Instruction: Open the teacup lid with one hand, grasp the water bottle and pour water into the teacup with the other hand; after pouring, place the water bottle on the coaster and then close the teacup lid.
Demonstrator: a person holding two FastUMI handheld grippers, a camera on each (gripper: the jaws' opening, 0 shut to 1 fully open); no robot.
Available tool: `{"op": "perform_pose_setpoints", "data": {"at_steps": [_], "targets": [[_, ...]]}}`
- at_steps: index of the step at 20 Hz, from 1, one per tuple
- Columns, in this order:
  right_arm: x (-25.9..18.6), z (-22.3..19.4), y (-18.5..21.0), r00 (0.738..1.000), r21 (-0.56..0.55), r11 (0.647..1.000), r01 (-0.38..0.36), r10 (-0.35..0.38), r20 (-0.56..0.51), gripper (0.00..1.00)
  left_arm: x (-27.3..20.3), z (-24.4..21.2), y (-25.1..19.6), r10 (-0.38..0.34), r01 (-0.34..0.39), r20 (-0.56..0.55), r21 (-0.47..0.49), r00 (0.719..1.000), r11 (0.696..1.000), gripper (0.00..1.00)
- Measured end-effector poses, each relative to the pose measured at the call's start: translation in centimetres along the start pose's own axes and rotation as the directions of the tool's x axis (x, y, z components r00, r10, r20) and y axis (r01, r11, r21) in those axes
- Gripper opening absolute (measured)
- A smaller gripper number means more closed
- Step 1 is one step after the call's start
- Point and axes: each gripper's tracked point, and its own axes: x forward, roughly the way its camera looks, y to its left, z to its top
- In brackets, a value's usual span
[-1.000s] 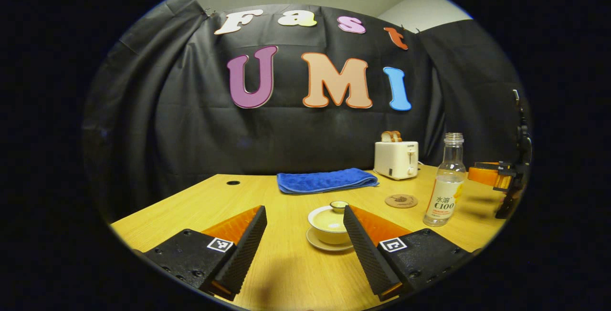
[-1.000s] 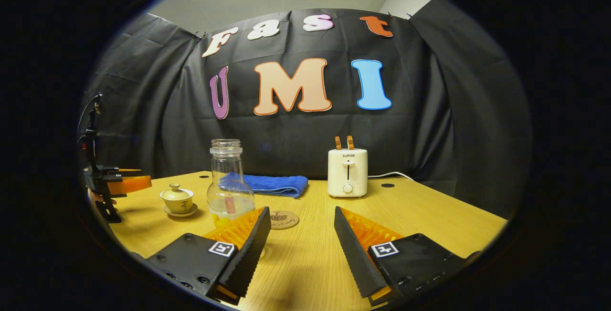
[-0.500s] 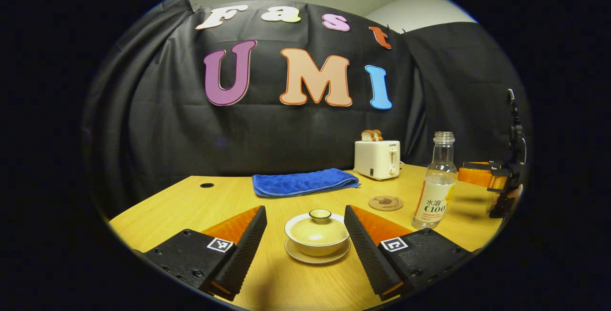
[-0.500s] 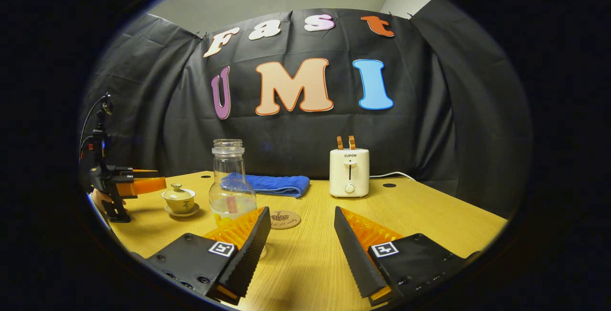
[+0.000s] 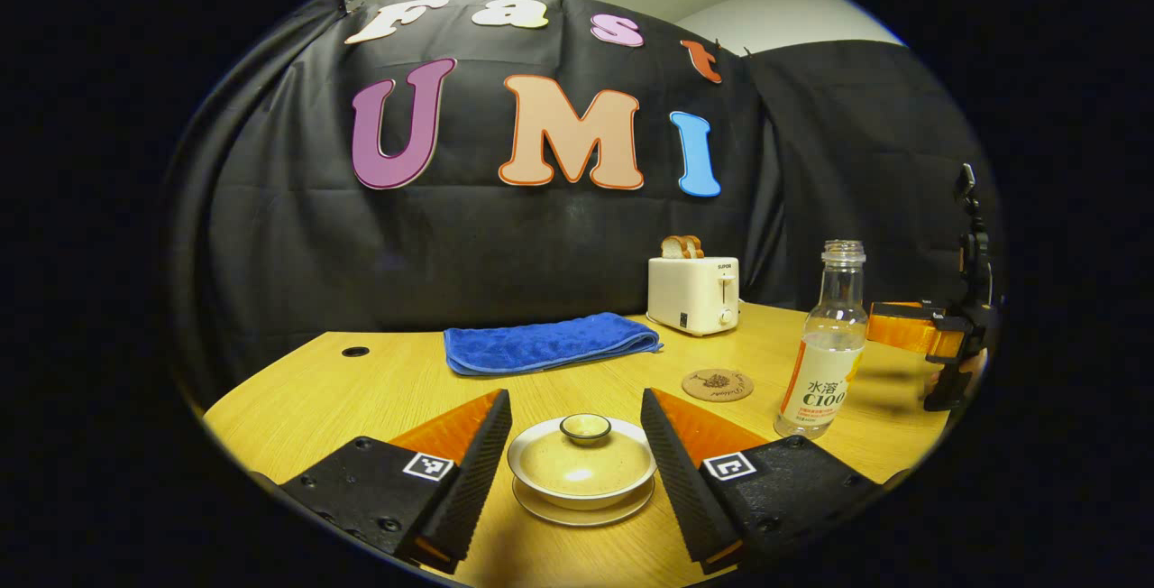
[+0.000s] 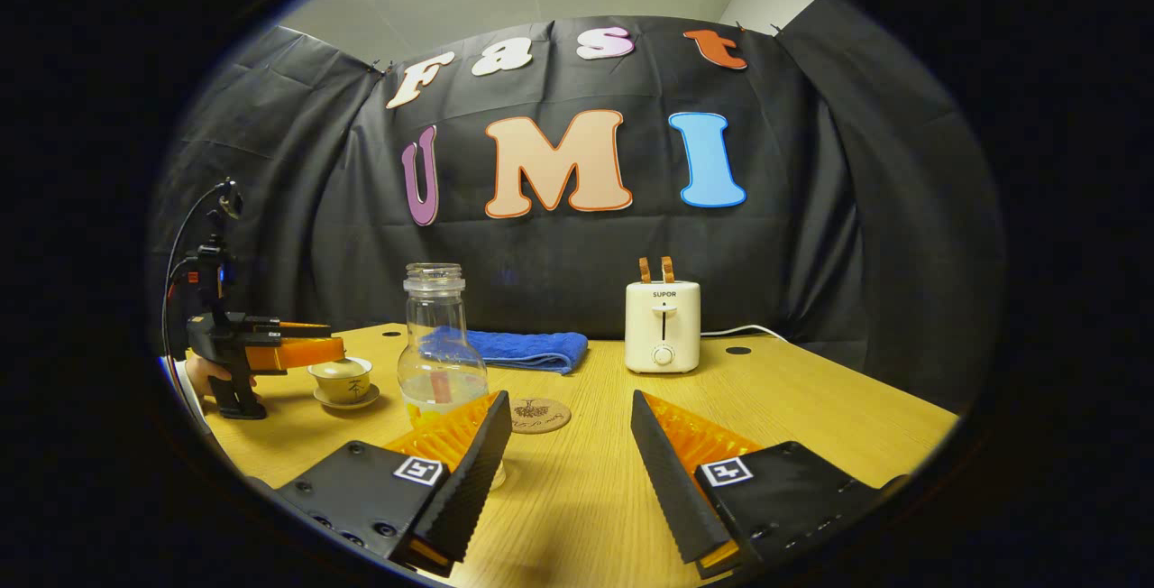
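Observation:
A cream teacup [image 5: 581,475] with its lid [image 5: 584,427] on stands on a saucer, right between the fingers of my open left gripper [image 5: 575,471]; nothing is pinched. The uncapped clear water bottle [image 5: 828,349] stands to its right, a round coaster [image 5: 717,384] behind and between them. In the right gripper view, my right gripper [image 6: 563,457] is open over the table, the bottle [image 6: 437,353] just beyond its left finger, partly hidden by it. The left gripper [image 6: 302,352] reaches over the teacup [image 6: 343,381] at far left. The coaster [image 6: 538,414] lies ahead.
A folded blue towel [image 5: 545,343] lies at the back of the wooden table [image 5: 379,390]. A white toaster [image 5: 692,292] with bread slices stands at the back right, its cord trailing behind. The black cloth wall closes off the back.
My left gripper has moved forward and swung right, so the teacup now sits between its fingers. The right gripper has barely moved.

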Motion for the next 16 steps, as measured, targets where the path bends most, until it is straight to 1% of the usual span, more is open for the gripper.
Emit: {"op": "perform_pose_setpoints", "data": {"at_steps": [2, 3, 4, 5, 6, 7, 8, 10, 11, 12, 16], "targets": [[0.01, -0.08, 0.0, 1.0, 0.0, 1.0, 0.0, 0.0, 0.0, 0.87, 0.28, -0.46, -0.33, -0.022, 0.022, -0.027, 0.005, 0.999, 1.0, 0.81], [0.06, -0.14, 0.0, 1.0, 0.0, 1.0, 0.0, 0.0, 0.0, 0.9, 0.47, -0.59, -0.45, -0.029, 0.03, -0.041, 0.004, 0.999, 1.0, 0.79], [0.05, -0.06, 0.02, 1.0, 0.0, 1.0, 0.0, 0.0, 0.0, 0.87, 0.58, -0.75, -0.43, -0.035, 0.035, -0.054, 0.003, 0.998, 0.999, 0.69], [0.03, -0.13, 0.03, 1.0, 0.0, 1.0, -0.001, 0.001, 0.0, 0.87, 0.66, -0.91, -0.44, -0.037, 0.038, -0.063, 0.003, 0.997, 0.999, 0.65], [0.02, -0.15, 0.02, 1.0, 0.0, 1.0, -0.003, 0.003, 0.0, 0.87, 0.66, -1.01, -0.48, -0.039, 0.039, -0.071, 0.004, 0.997, 0.999, 0.58], [0.03, -0.14, 0.06, 1.0, 0.0, 1.0, -0.004, 0.004, 0.0, 0.84, 0.85, -1.11, -0.59, -0.042, 0.043, -0.076, 0.006, 0.996, 0.999, 0.54], [0.06, -0.1, 0.08, 1.0, 0.0, 1.0, -0.004, 0.004, 0.0, 0.87, 0.98, -1.21, -0.62, -0.041, 0.042, -0.083, 0.009, 0.996, 0.999, 0.49], [-0.01, -0.1, 0.02, 1.0, 0.0, 1.0, -0.005, 0.005, 0.0, 0.87, 0.87, -1.21, -0.22, -0.03, 0.031, -0.085, 0.008, 0.996, 0.999, 0.37], [-0.02, -0.12, 0.03, 1.0, 0.0, 1.0, -0.005, 0.005, 0.0, 0.84, 0.95, -1.23, -0.2, -0.028, 0.028, -0.084, 0.004, 0.996, 1.0, 0.35], [-0.02, -0.14, 0.02, 1.0, 0.0, 1.0, -0.005, 0.005, 0.0, 0.84, 0.9, -1.13, -0.2, -0.028, 0.029, -0.081, 0.004, 0.996, 1.0, 0.29], [0.0, -0.19, 0.03, 1.0, 0.0, 1.0, -0.005, 0.005, 0.0, 0.84, 0.83, -1.16, -0.21, -0.029, 0.029, -0.08, 0.003, 0.996, 1.0, 0.27]]}}
